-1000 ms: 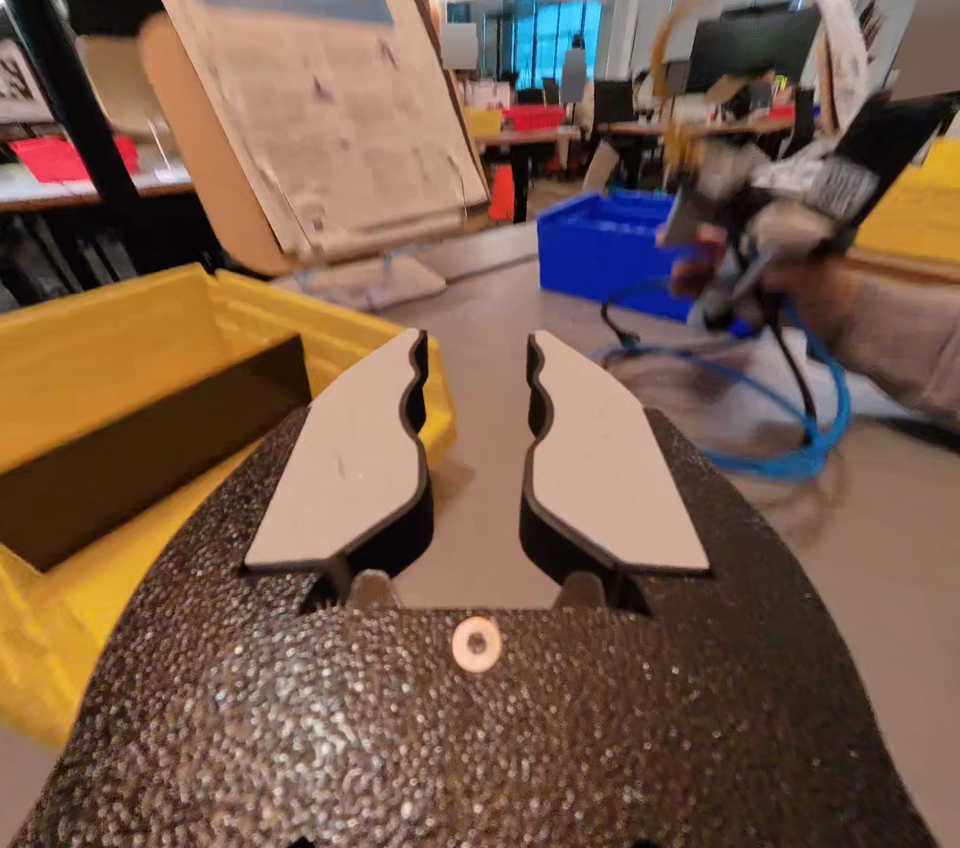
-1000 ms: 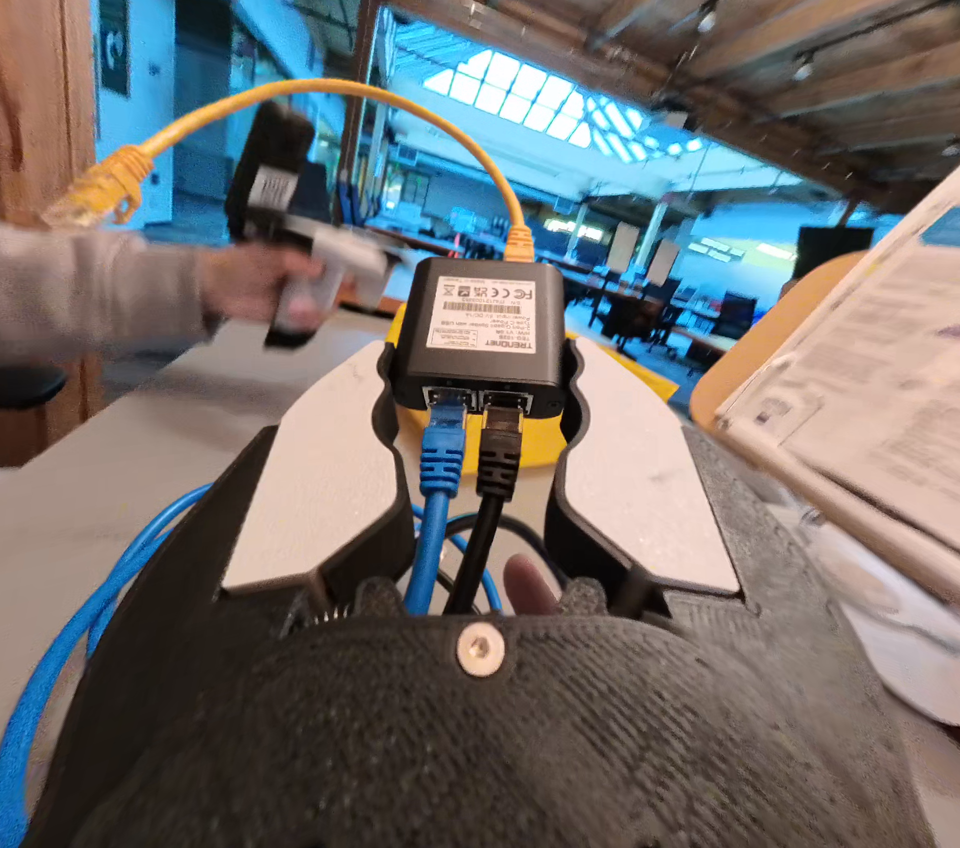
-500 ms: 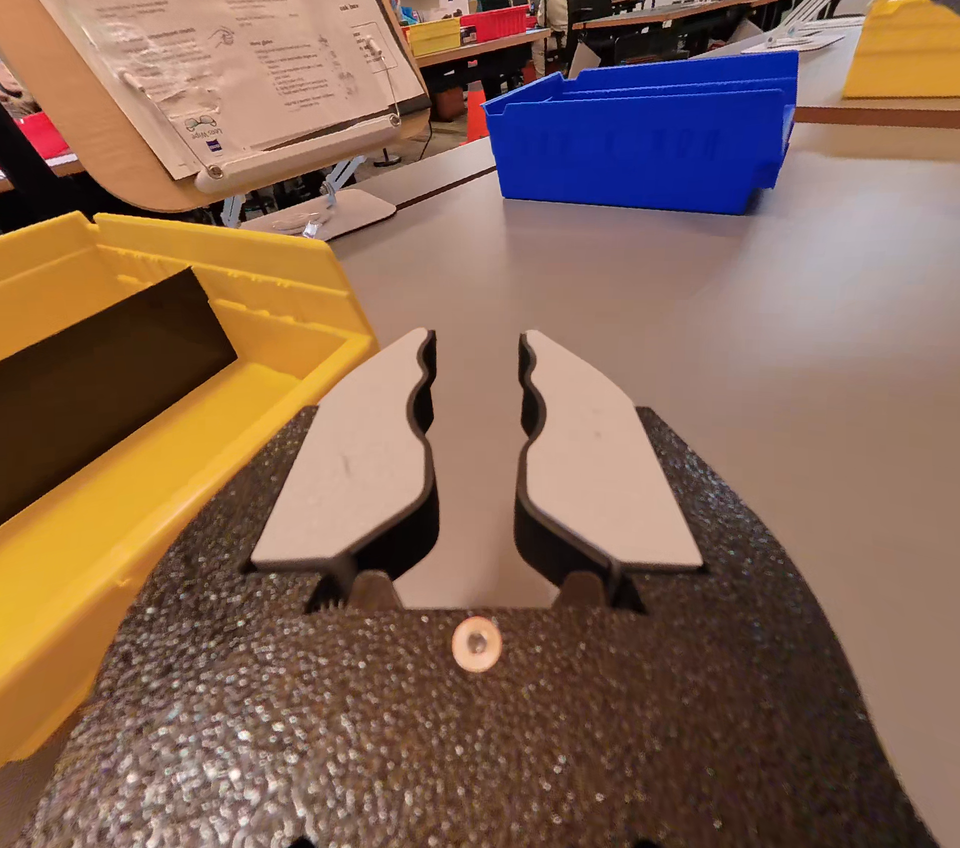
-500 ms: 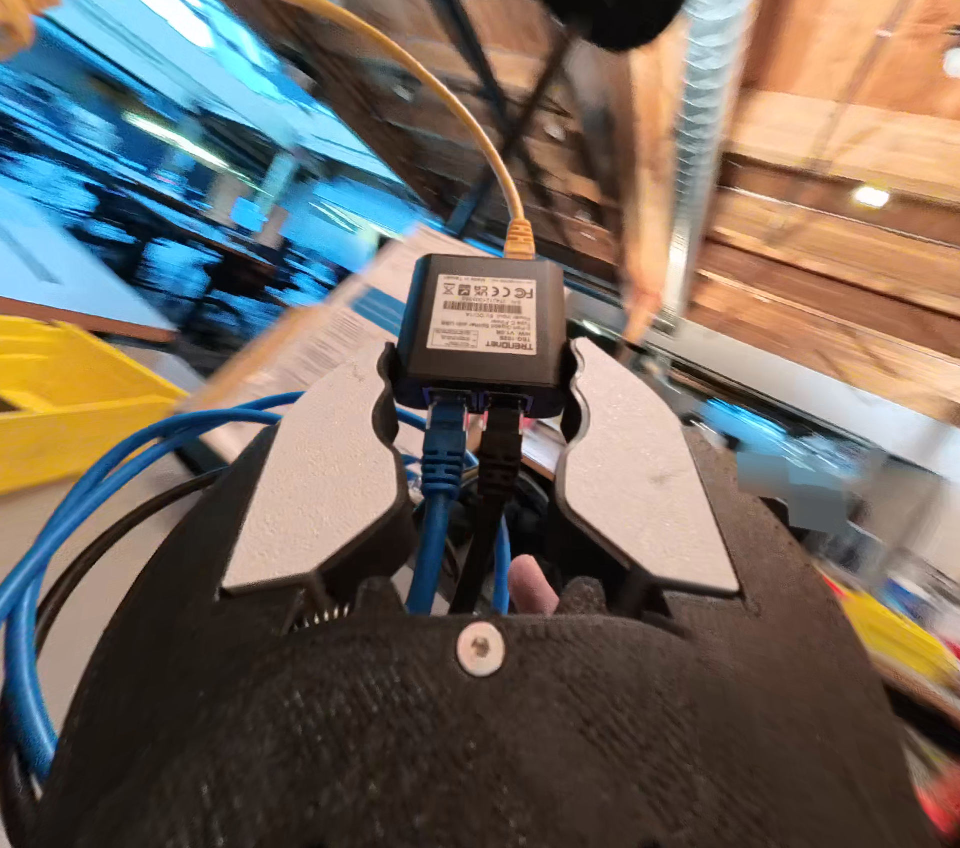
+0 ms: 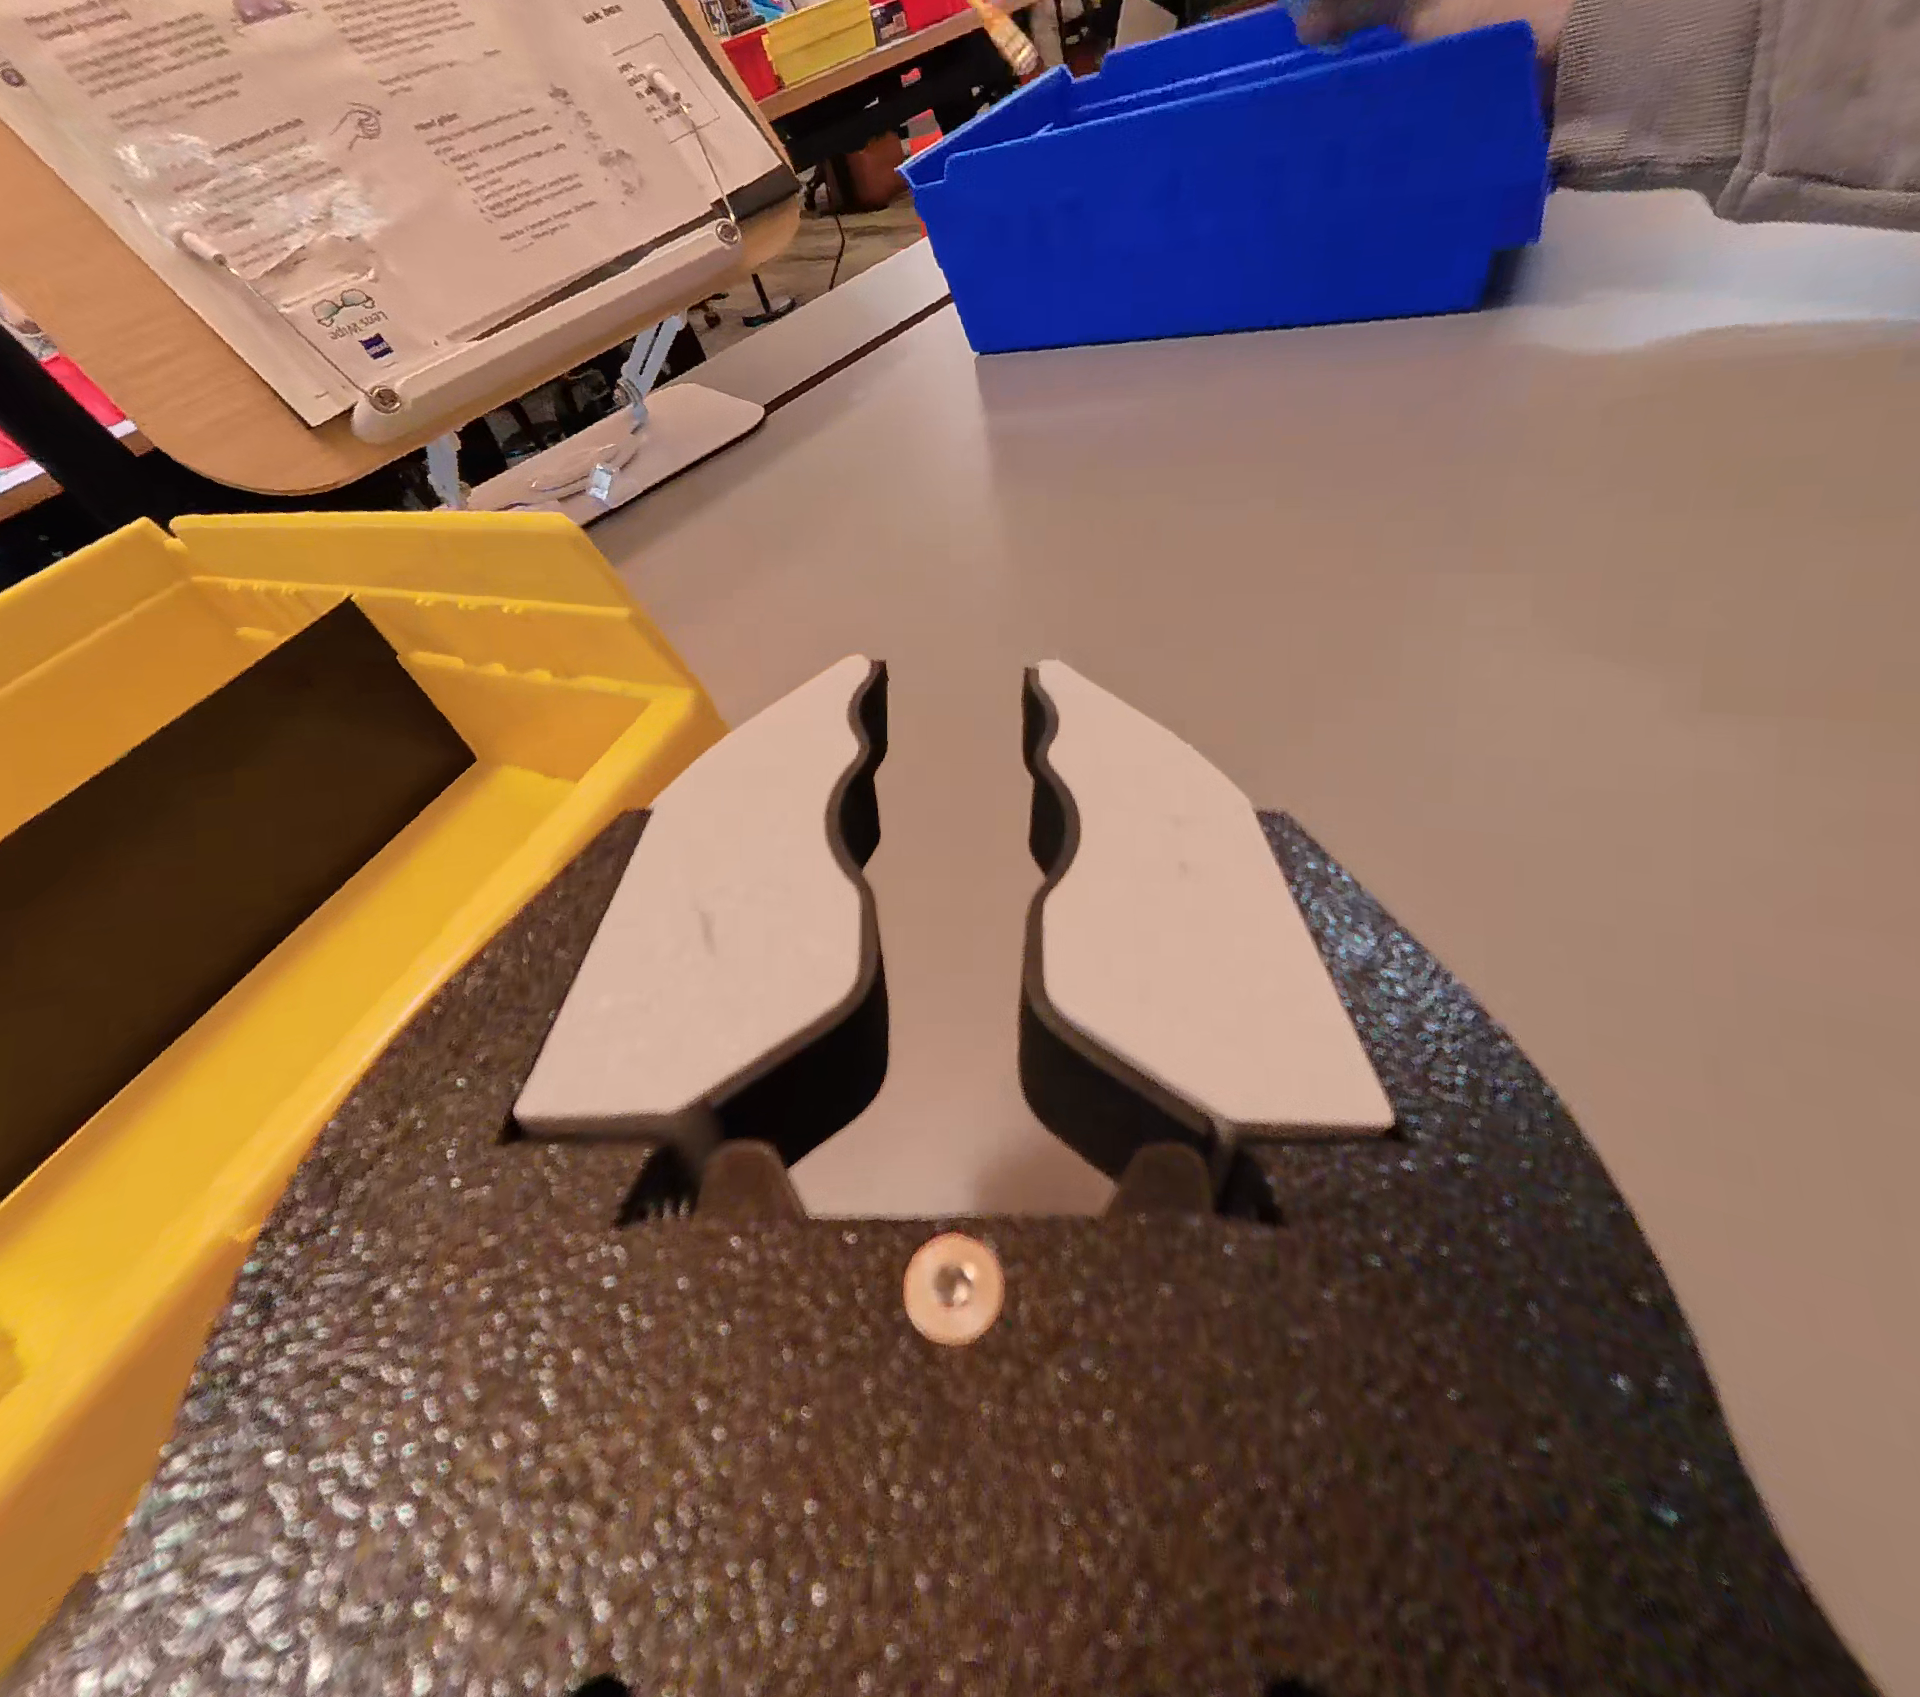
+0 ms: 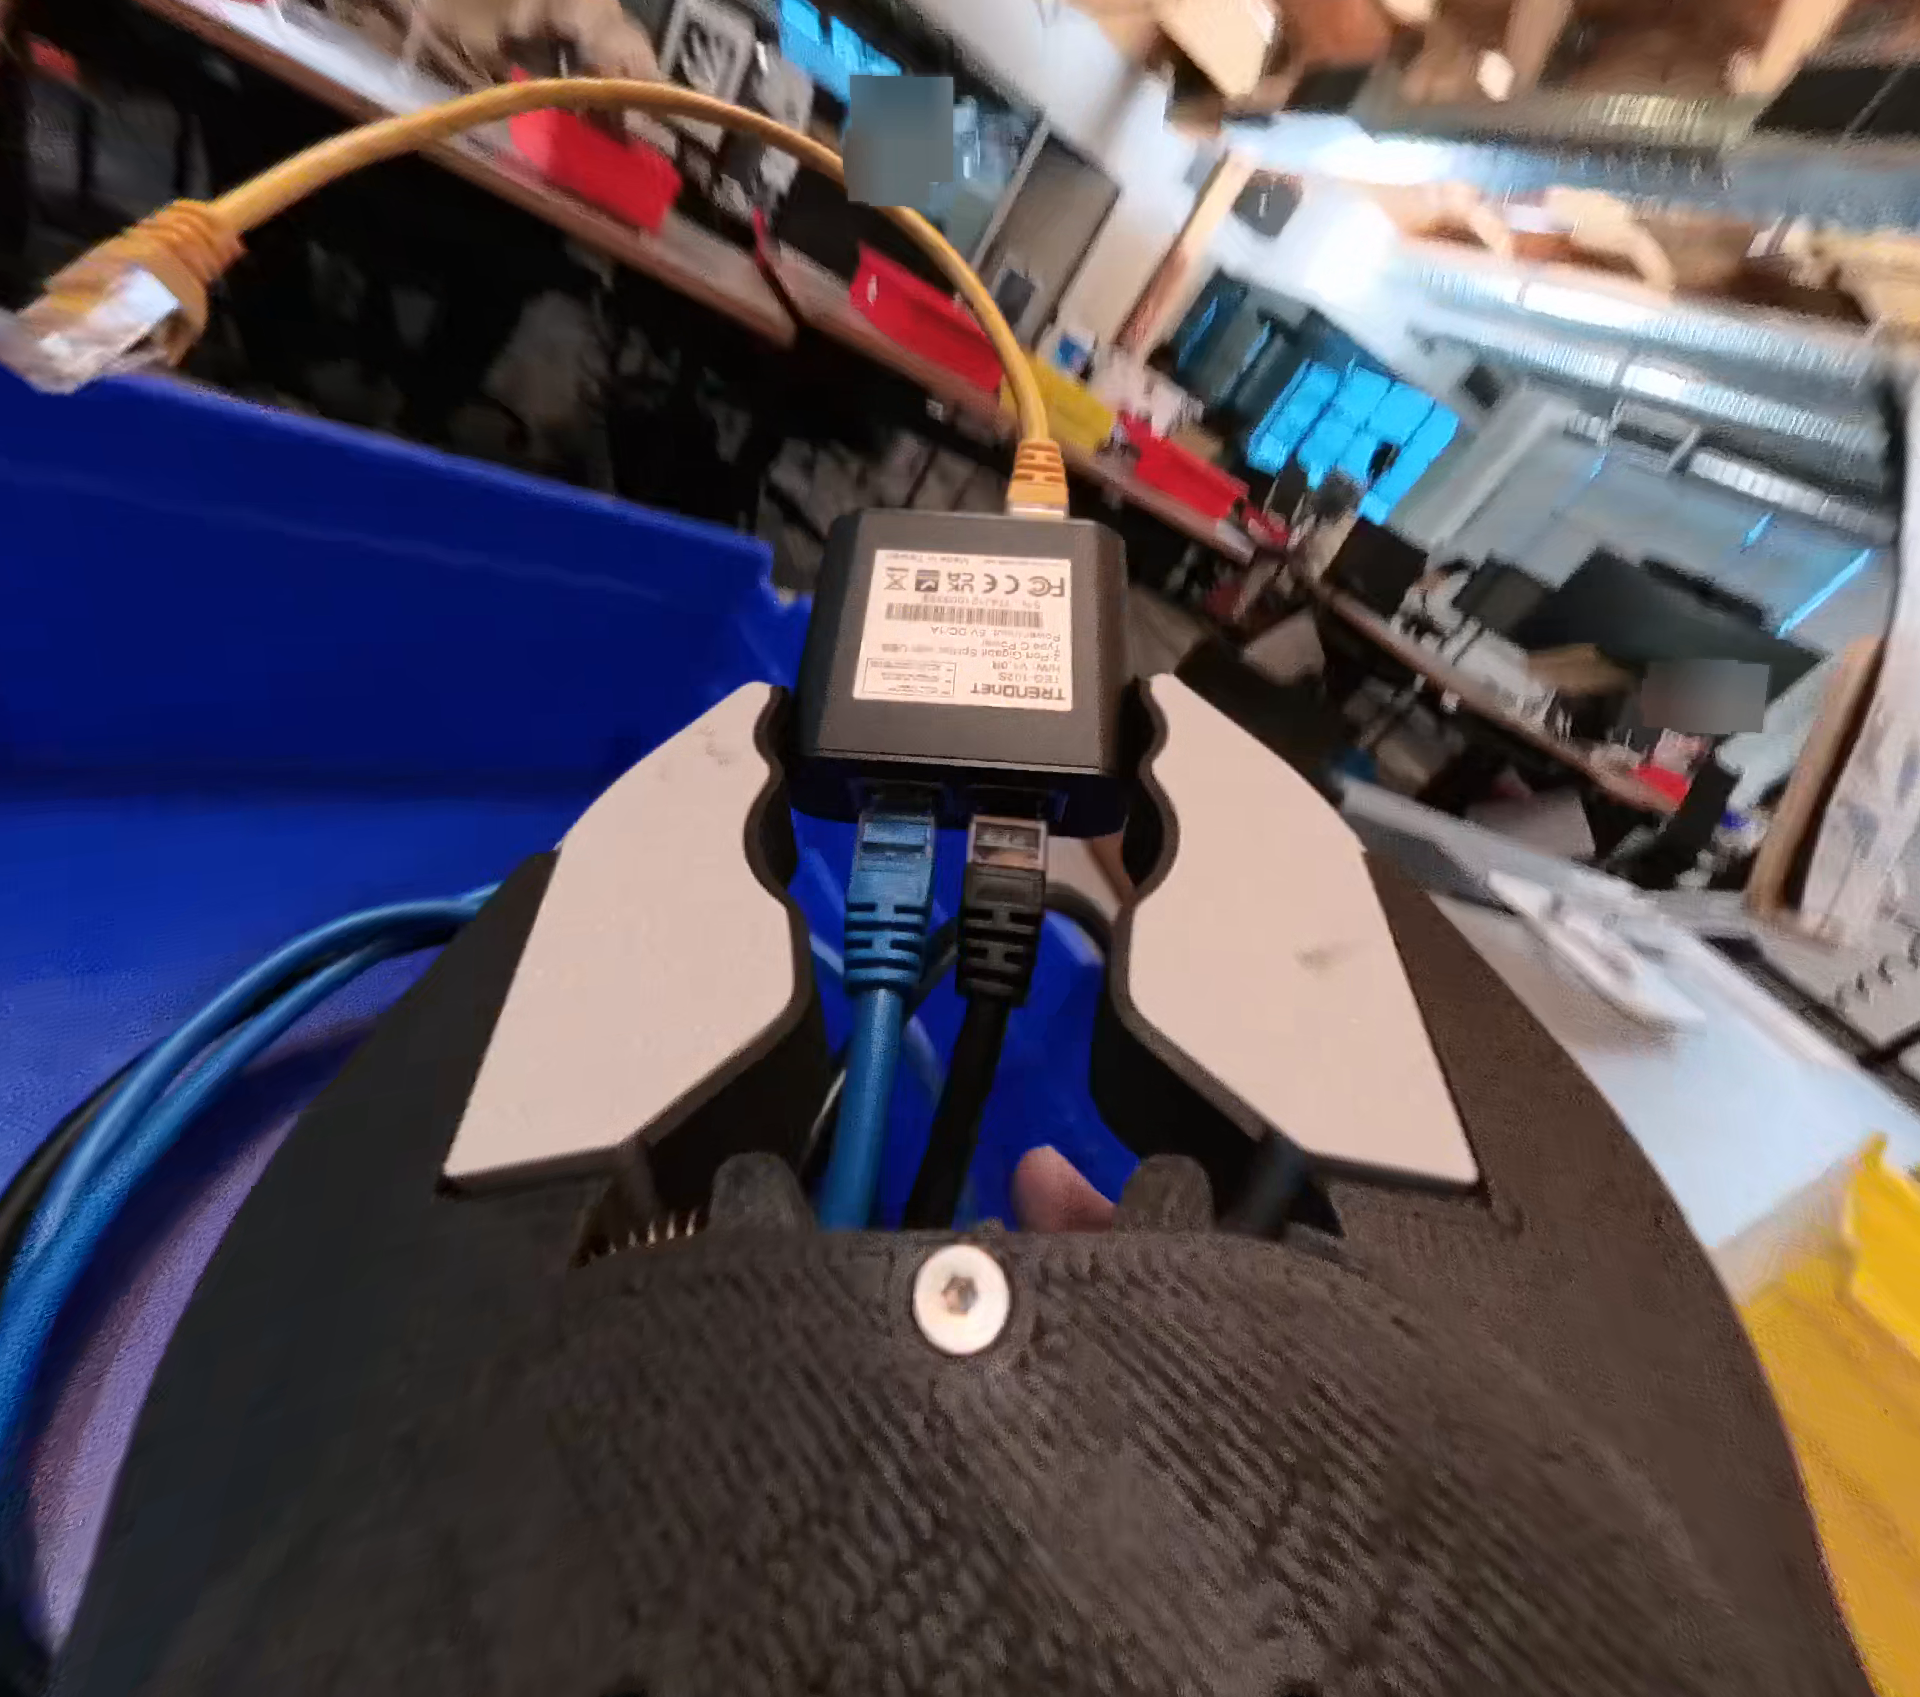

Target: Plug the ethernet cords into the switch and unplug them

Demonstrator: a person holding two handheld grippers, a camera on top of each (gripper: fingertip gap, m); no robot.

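Switch (image 6: 961, 650) now up over blue bin (image 6: 312, 608), no more above table like 1 s ago; clamped at sides by right gripper (image 6: 961, 722). Blue cord (image 6: 883, 899) & black cord (image 6: 1000, 909) plugged in, yellow cord (image 6: 623, 109) at far side w/ free end dangling. Probably going into bin. Left gripper (image 5: 954, 691) part open, empty, low over table (image 5: 1455, 608) beside yellow bin (image 5: 416, 577).
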